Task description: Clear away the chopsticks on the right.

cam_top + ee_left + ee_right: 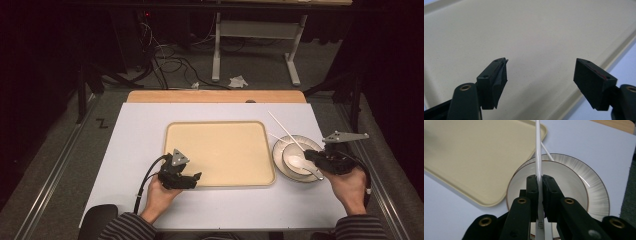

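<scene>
Now right gripper (539,185) clamps one chopstick (538,150) above the bowl (564,177); lift straight, avoid the spoon (300,162) (left gripper (541,75) open, empty over tray (529,32)).

A white table (140,135) carries a beige tray (220,152) (bare) and, beside it, a plate (280,167).

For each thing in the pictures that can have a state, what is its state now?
Left tongs: open, nothing between the jaws, over the tray.
Right tongs: shut on the white chopstick.
White chopstick: gripped, pointing away over the bowl.
Second chopstick: lying across the plate rim, not held.
Tray: flat on the table, nothing on it.
Bowl: upright on the plate.
Plate: flat, under the bowl.
Spoon: lying in the bowl.
</scene>
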`<state>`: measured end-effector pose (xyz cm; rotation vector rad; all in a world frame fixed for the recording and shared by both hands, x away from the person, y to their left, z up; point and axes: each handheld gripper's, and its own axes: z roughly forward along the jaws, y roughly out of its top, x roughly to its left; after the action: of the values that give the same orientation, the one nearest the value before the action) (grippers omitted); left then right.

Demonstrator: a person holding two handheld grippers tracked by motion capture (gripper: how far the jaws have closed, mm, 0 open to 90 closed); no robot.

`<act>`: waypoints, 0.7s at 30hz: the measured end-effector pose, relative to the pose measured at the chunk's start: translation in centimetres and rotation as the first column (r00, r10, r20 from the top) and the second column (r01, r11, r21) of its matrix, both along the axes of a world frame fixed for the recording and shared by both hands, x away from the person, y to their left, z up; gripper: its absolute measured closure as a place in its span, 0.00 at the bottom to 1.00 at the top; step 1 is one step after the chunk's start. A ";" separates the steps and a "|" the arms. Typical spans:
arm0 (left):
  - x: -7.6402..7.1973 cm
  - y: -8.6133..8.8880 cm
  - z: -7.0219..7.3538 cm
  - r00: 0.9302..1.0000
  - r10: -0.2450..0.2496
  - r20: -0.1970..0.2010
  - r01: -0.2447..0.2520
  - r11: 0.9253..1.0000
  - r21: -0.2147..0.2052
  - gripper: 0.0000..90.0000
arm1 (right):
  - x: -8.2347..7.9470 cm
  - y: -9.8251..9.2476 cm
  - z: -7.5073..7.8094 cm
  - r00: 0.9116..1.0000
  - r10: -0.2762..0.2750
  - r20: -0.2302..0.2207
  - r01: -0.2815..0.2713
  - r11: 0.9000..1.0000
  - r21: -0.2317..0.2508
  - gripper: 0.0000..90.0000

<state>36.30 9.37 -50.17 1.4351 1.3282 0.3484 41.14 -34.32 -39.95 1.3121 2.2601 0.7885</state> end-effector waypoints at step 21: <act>0.1 -0.1 0.2 1.000 -0.001 0.012 0.001 1.000 -0.003 0.30 | -3.1 4.6 0.9 0.995 0.096 -0.002 -0.096 0.994 0.053 0.95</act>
<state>36.36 9.24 -49.95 1.4292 1.3175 0.3534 38.00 -29.77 -39.09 1.2370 2.3351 0.8849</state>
